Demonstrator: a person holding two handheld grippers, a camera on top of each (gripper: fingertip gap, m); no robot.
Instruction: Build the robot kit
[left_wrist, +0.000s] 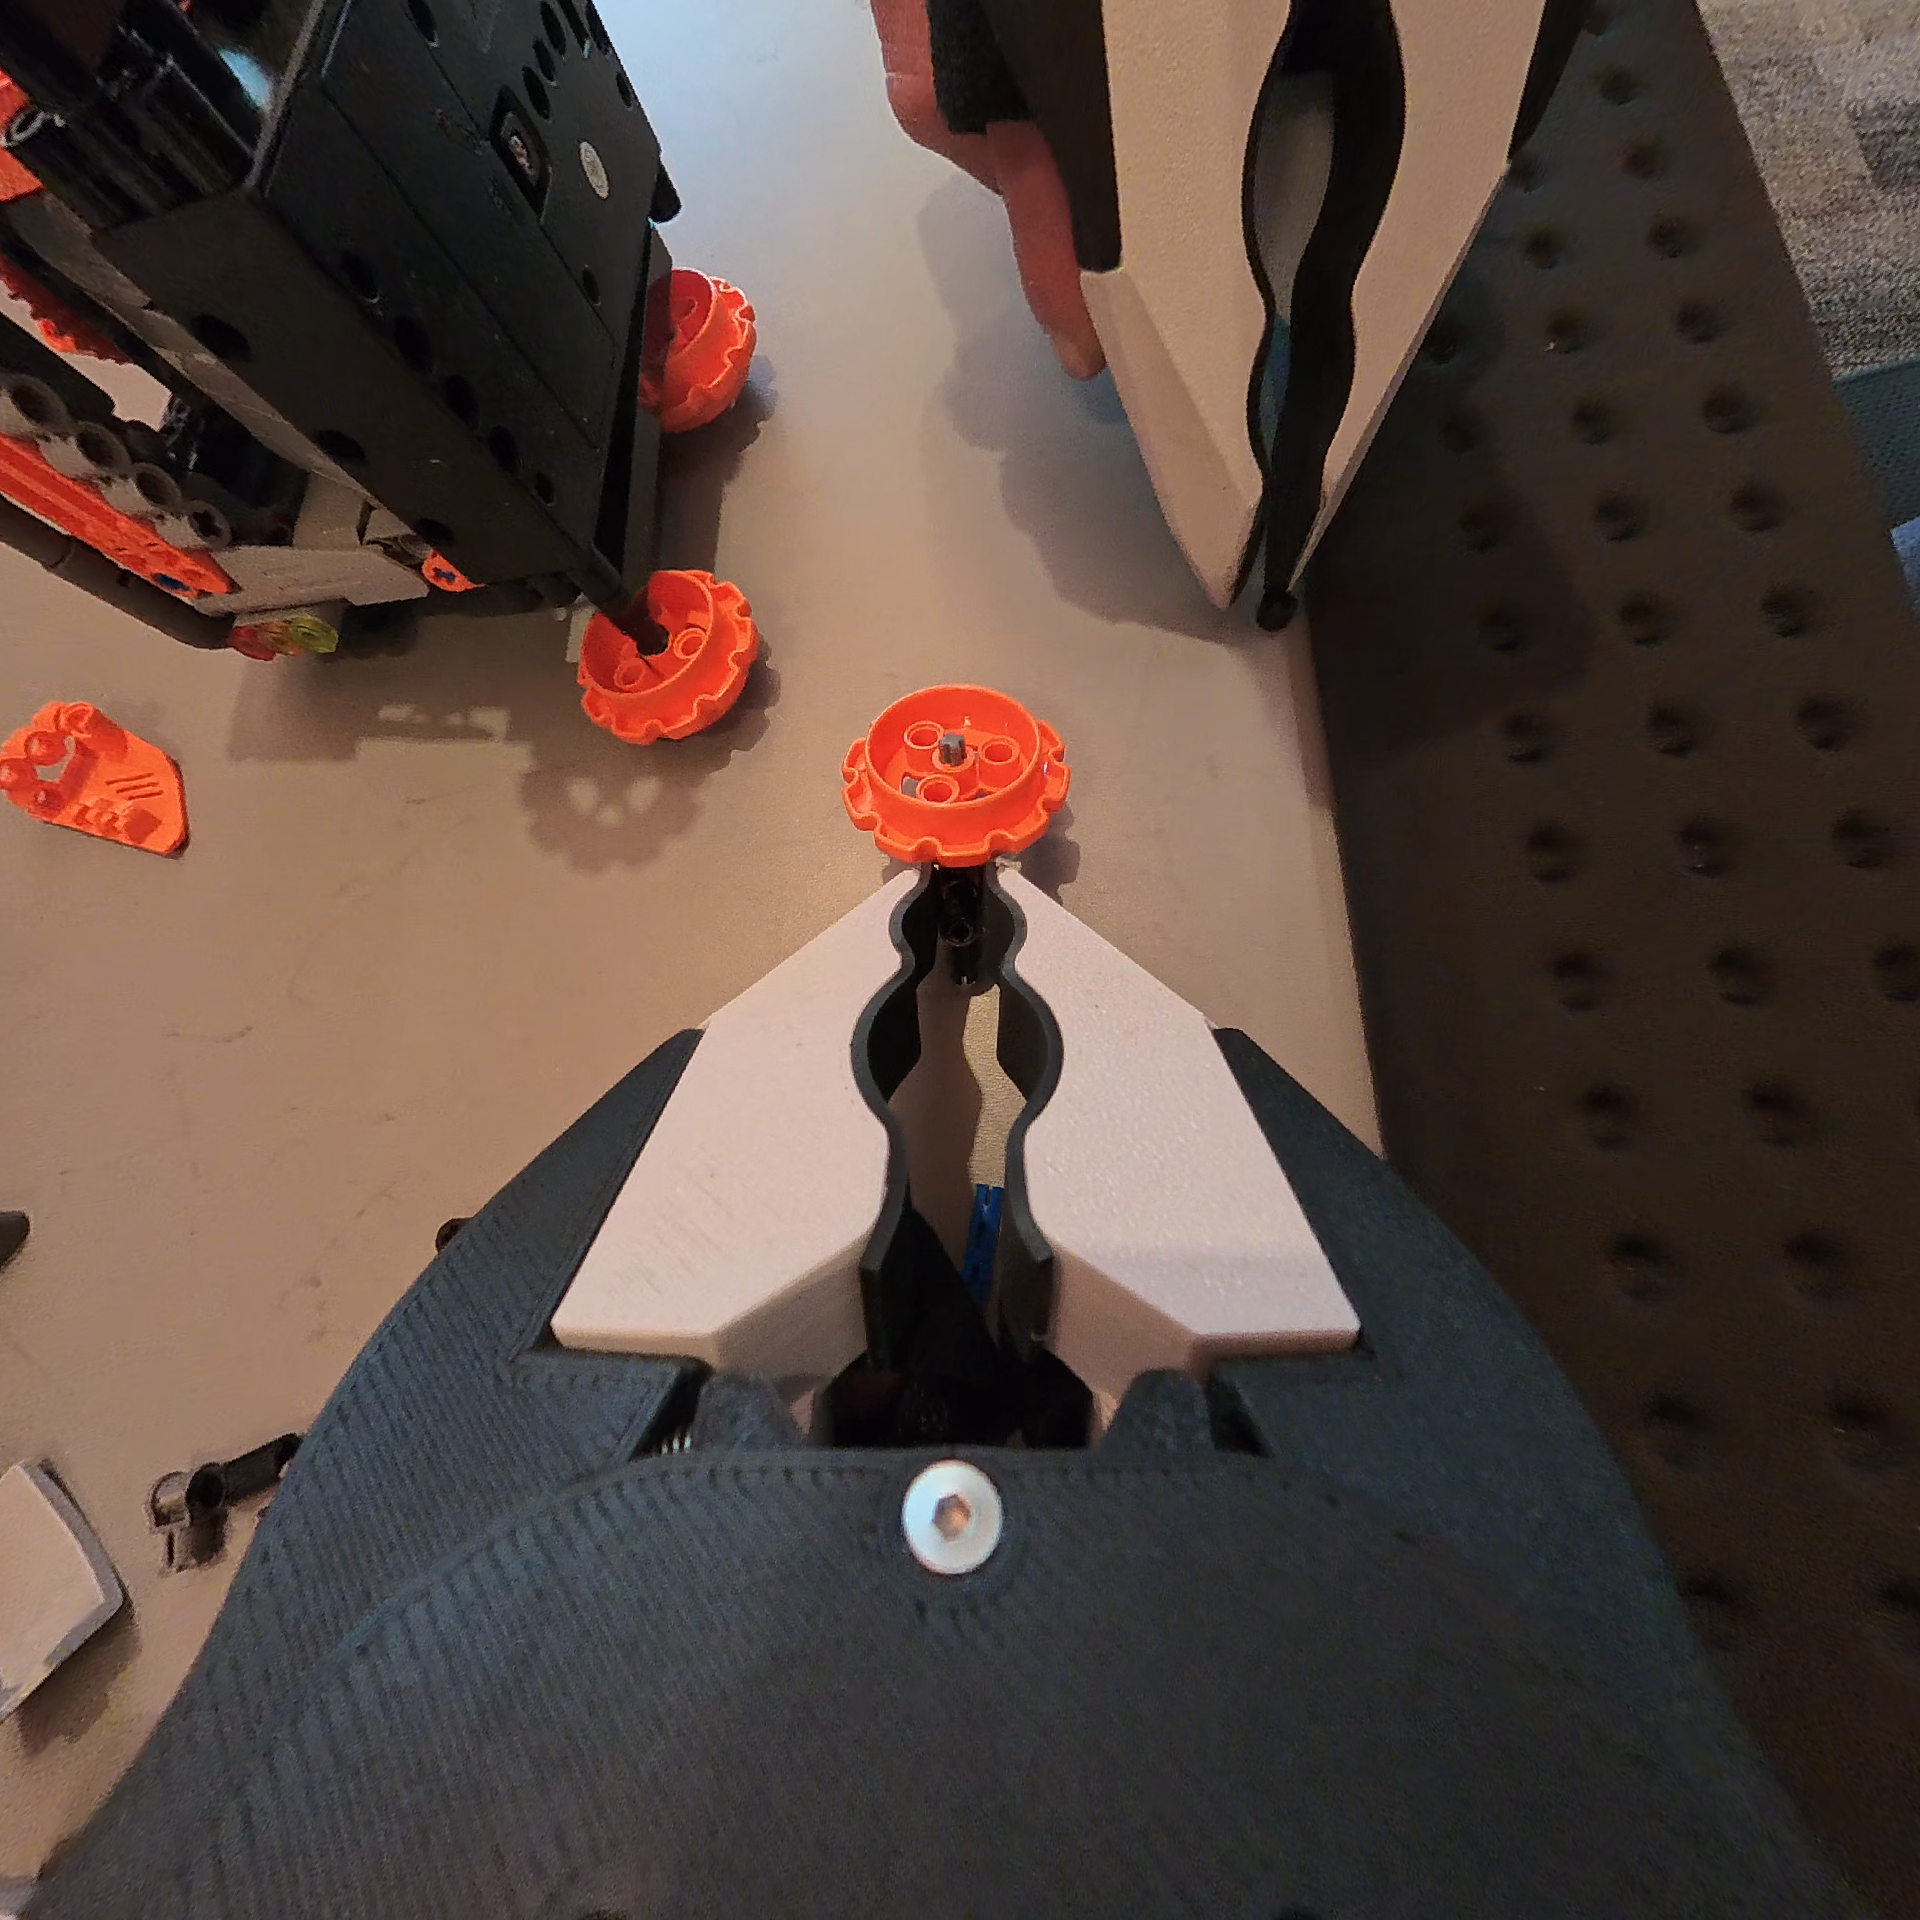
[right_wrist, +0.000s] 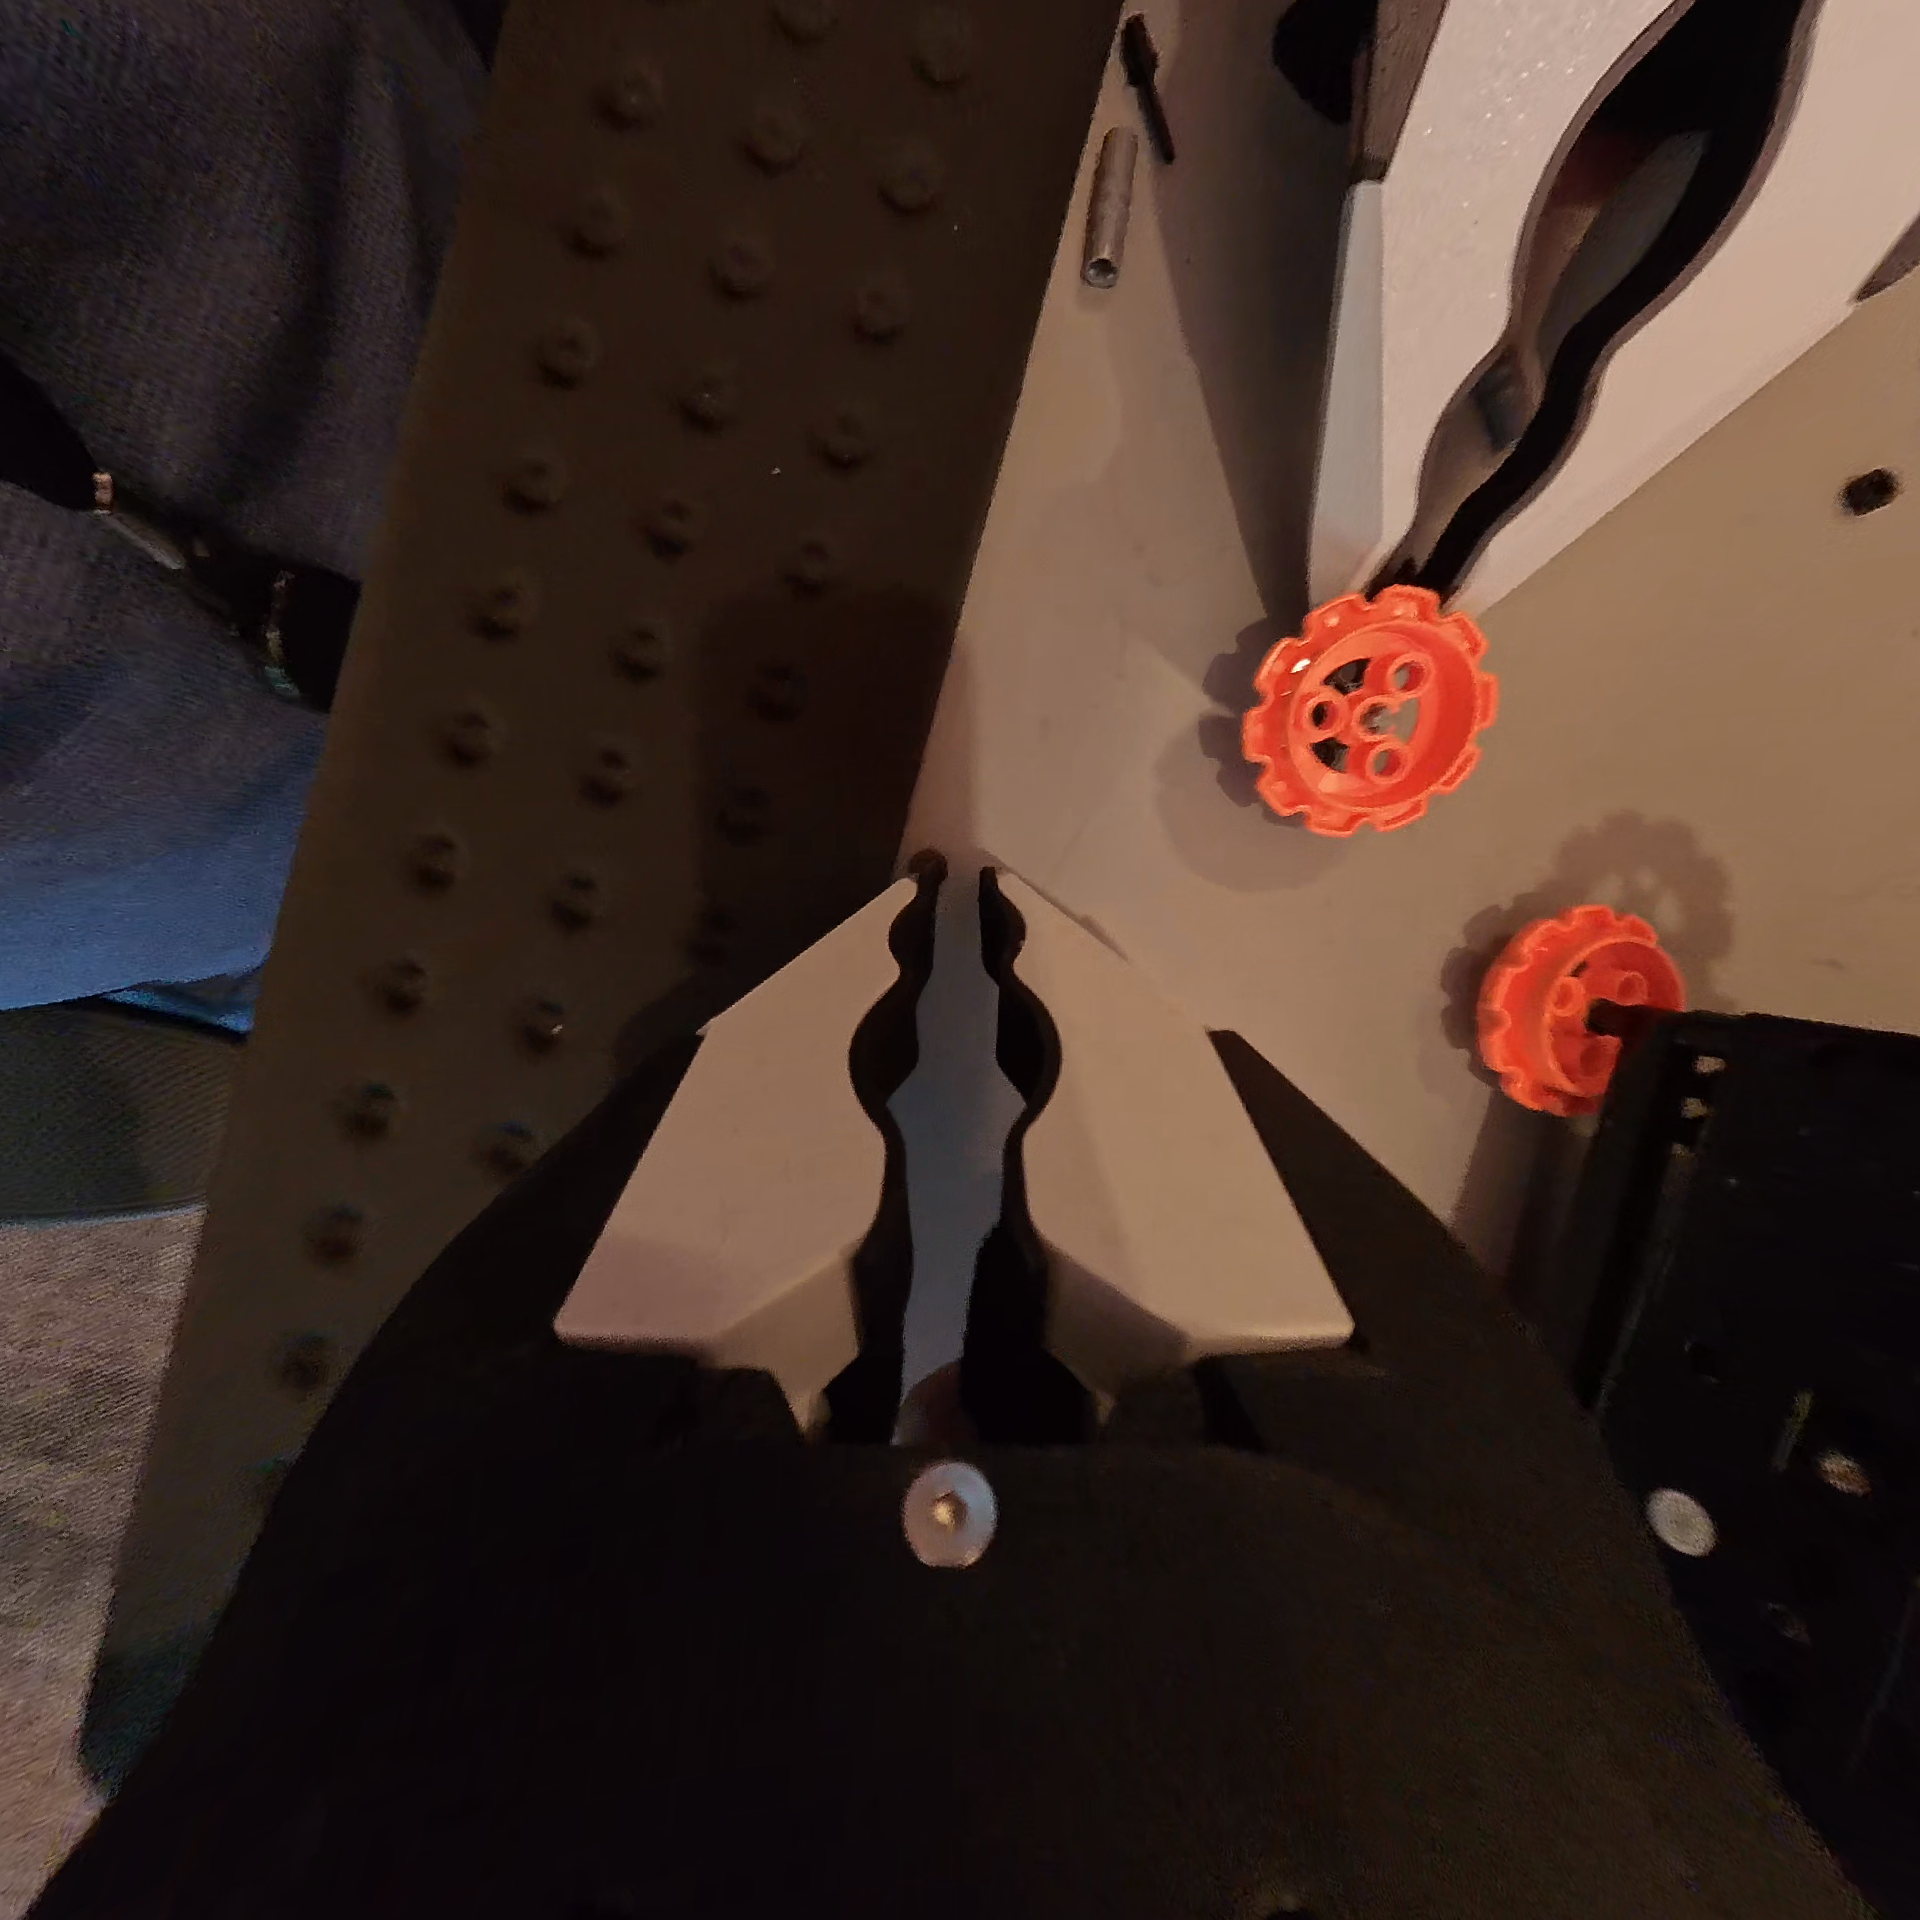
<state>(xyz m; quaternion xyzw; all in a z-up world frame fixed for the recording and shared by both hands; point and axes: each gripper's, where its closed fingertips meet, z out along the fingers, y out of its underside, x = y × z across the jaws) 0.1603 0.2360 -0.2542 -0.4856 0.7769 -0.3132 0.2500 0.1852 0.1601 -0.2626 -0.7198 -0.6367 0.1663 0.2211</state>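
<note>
My left gripper (left_wrist: 956, 896) is shut on a short black axle piece (left_wrist: 961, 930) that carries an orange toothed wheel (left_wrist: 954, 774) just past its fingertips, low over the grey table (left_wrist: 416, 987). The same wheel (right_wrist: 1371, 712) shows in the right wrist view at the tip of the left gripper (right_wrist: 1429, 571). My right gripper (right_wrist: 958, 883) has its jaws almost together with nothing between them, at the edge of the black studded mat (right_wrist: 675, 520). It shows in the left wrist view (left_wrist: 1273, 608), tips down on the table beside the mat (left_wrist: 1662, 831).
A black and orange brick-built vehicle (left_wrist: 364, 312) stands at the left with two orange wheels (left_wrist: 665, 655) (left_wrist: 696, 348) on its near side. An orange panel piece (left_wrist: 99, 779), a black connector (left_wrist: 208, 1496) and a grey piece (left_wrist: 42, 1579) lie loose. A grey tube (right_wrist: 1112, 208) lies farther off. The grippers' ends are close to 8 cm from one another. Measured from the fingertips, the black connector (left_wrist: 208, 1496) is 15 cm or so from the left gripper and 25 cm from the right.
</note>
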